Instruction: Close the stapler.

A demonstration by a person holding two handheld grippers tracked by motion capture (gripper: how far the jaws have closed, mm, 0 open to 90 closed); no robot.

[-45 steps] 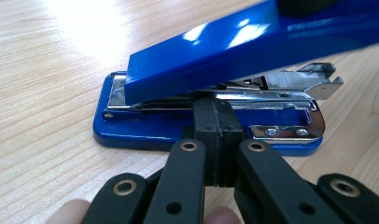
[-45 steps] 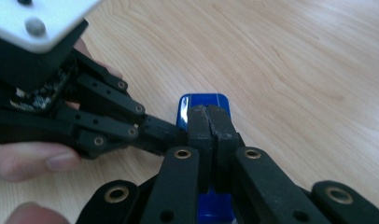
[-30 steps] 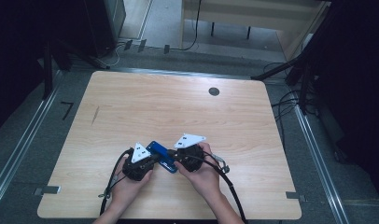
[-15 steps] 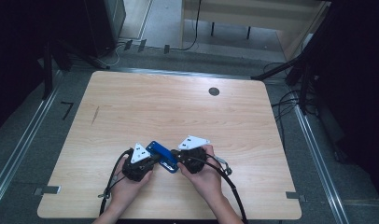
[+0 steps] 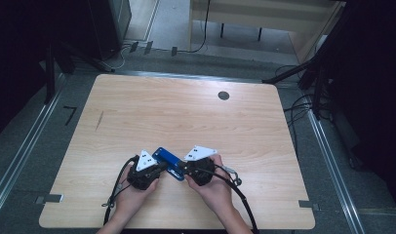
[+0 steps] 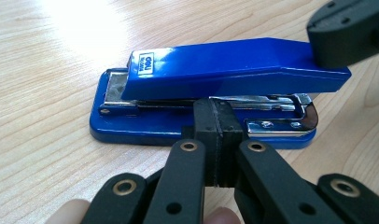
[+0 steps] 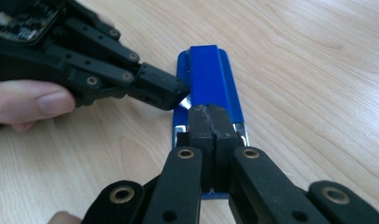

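A blue stapler lies flat on the wooden table near its front edge, between my two grippers. In the left gripper view the stapler lies side-on, and my left gripper is shut, its tips against the side at the metal magazine. My right gripper is also shut with nothing between its jaws, and its tips rest on top of the stapler's near end. From above, the left gripper and right gripper meet at the stapler from either side.
A dark round grommet hole sits at the table's far right. Cables trail from the grippers over the front edge. Metal rails run along the floor on both sides, and a wooden desk stands behind.
The right gripper has shifted slightly down onto the stapler's end. The left gripper and the stapler have stayed in place.
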